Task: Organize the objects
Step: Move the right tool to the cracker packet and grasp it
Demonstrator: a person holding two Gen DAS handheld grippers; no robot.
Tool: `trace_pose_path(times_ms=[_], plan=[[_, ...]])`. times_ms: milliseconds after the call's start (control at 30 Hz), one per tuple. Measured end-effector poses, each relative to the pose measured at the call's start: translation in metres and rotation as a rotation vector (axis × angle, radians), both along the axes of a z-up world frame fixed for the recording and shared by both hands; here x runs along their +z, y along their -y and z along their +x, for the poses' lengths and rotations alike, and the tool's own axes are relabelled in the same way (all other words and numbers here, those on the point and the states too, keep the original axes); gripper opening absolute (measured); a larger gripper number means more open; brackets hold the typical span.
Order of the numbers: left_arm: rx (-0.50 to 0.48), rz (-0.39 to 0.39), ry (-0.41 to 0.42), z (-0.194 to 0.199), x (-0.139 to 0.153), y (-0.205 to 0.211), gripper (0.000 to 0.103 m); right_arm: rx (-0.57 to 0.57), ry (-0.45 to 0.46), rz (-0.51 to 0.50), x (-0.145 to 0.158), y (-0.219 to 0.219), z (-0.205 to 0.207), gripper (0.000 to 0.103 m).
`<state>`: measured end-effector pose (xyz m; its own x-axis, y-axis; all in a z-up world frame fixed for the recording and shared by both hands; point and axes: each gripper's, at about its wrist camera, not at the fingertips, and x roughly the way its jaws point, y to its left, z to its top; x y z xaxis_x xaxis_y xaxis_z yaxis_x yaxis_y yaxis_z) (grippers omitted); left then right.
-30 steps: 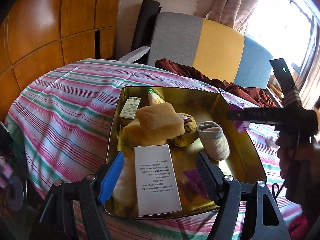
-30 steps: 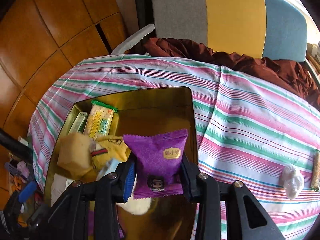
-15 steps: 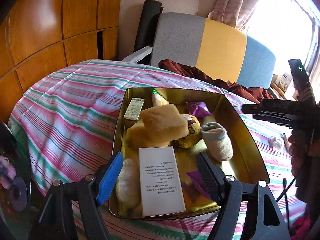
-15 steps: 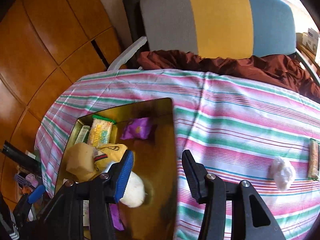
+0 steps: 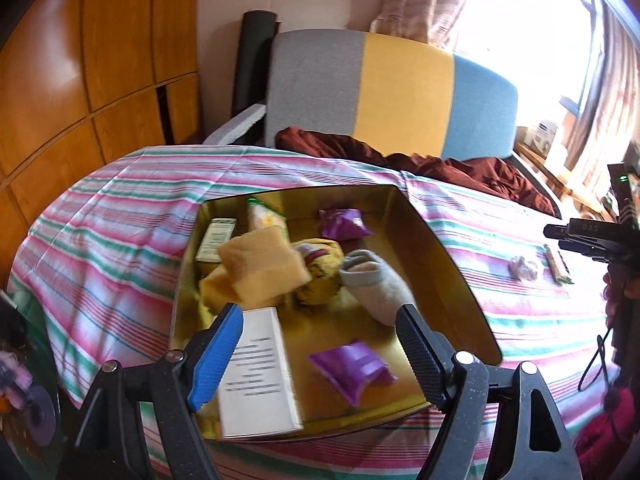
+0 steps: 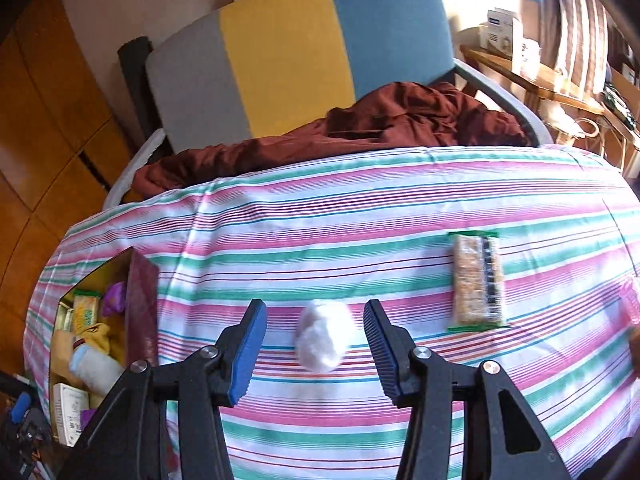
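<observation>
Between the spread, empty jaws of the right gripper (image 6: 315, 354), at 12 o'clock, lies the white cotton ball (image 6: 323, 335); closing off-centre could squash it or push it aside.

The tablecloth (image 6: 360, 216) was striped pink, green and white. The tin tray (image 5: 448, 264) shone gold, holding two purple snack packets (image 5: 352, 364), a yellow sponge (image 5: 264, 268) and a grey sock (image 5: 376, 284). The cotton ball (image 6: 324, 336) was white; the chair back (image 6: 280, 52) grey, yellow and blue.
</observation>
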<state>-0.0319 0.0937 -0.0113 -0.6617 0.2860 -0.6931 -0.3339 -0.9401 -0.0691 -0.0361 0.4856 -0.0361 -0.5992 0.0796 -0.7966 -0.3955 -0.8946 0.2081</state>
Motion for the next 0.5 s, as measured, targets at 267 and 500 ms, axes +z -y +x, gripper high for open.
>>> trace_pose_path(times_ms=[267, 500], plan=[[-0.106, -0.011, 0.012, 0.006, 0.004, -0.04, 0.081, -0.239, 0.011, -0.024, -0.024, -0.092, 0.015, 0.076], [-0.236, -0.012, 0.005, 0.013, 0.012, -0.092, 0.081, -0.26, 0.081, -0.013, -0.049, -0.114, 0.0, 0.076]])
